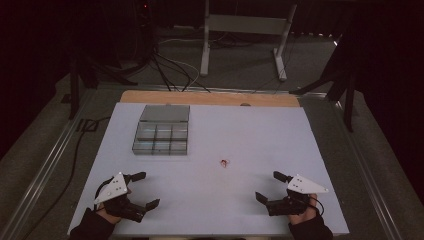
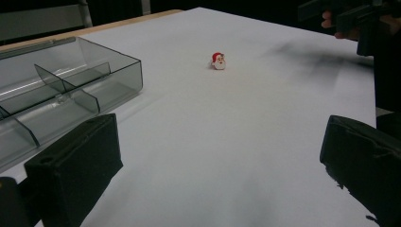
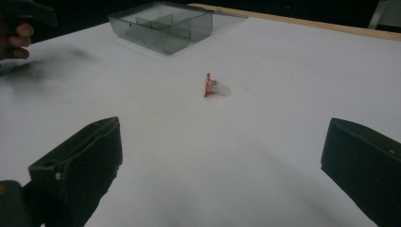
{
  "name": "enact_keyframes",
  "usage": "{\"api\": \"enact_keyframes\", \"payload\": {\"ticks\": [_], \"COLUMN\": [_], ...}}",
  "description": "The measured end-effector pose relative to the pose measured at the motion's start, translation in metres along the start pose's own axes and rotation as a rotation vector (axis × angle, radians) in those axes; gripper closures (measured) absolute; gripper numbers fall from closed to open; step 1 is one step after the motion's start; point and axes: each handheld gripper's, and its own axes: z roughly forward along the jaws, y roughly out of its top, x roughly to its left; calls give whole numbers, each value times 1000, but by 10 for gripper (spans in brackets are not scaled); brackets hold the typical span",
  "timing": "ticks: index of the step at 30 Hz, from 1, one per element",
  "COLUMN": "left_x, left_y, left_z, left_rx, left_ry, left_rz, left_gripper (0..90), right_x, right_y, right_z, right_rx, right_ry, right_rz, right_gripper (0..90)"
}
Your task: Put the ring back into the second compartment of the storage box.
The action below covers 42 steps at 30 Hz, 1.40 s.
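High view, desk: the white desk [image 1: 210,200] lay in front of me, a wooden strip along its far edge.
High view, left tongs: my left tongs [image 1: 142,190] sat near the close left corner, jaws spread wide with nothing between them, the grey plate on top.
High view, right tongs: my right tongs [image 1: 267,186] sat near the close right corner, also spread wide and empty, pointing in toward the middle.
High view, Santa charm: a tiny red and white Santa charm [image 1: 223,162] lay on the bare desk between the two tongs and a little farther out, well apart from both.
High view, organizer box: a clear grey organizer box [image 1: 161,136] stood on the far left part of the desk, lid folded back, its compartments showing.

Left gripper view, jaws: my two black jaws rose from the bottom corners, standing far apart over bare desk.
Left gripper view, Santa charm: there it was, the Santa charm [image 2: 218,61], face toward me, ahead of the jaws and untouched.
Left gripper view, organizer box: the organizer box [image 2: 71,87] sat just to the left.
Left gripper view, other hand: my right hand [image 2: 338,26] showed at the top right.

Right gripper view, jaws: spread wide again, nothing pinched.
Right gripper view, Santa charm: the Santa charm [image 3: 210,86] showed edge-on ahead of the jaws, alone on the desk.
Right gripper view, organizer box: the organizer box [image 3: 165,23] stood beyond it, well apart.
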Motion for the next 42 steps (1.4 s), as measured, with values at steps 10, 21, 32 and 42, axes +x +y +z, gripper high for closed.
{"api": "enact_keyframes", "payload": {"ticks": [10,21,32,42], "left_x": [0,0,0,-2], "left_y": [0,0,3,16], "left_z": [0,0,-1,-1], "left_rx": [4,4,-3,-4], "left_ry": [-4,0,-16,-32], "left_rz": [-5,0,-15,-23], "left_gripper": [1,1,1,1], "right_x": [0,0,0,1], "right_y": [0,0,0,0], "right_z": [1,1,1,1], "right_rx": [3,-8,-11,-15], "right_ry": [15,13,8,-8], "right_rz": [6,12,17,5], "right_gripper": [0,0,0,0]}}
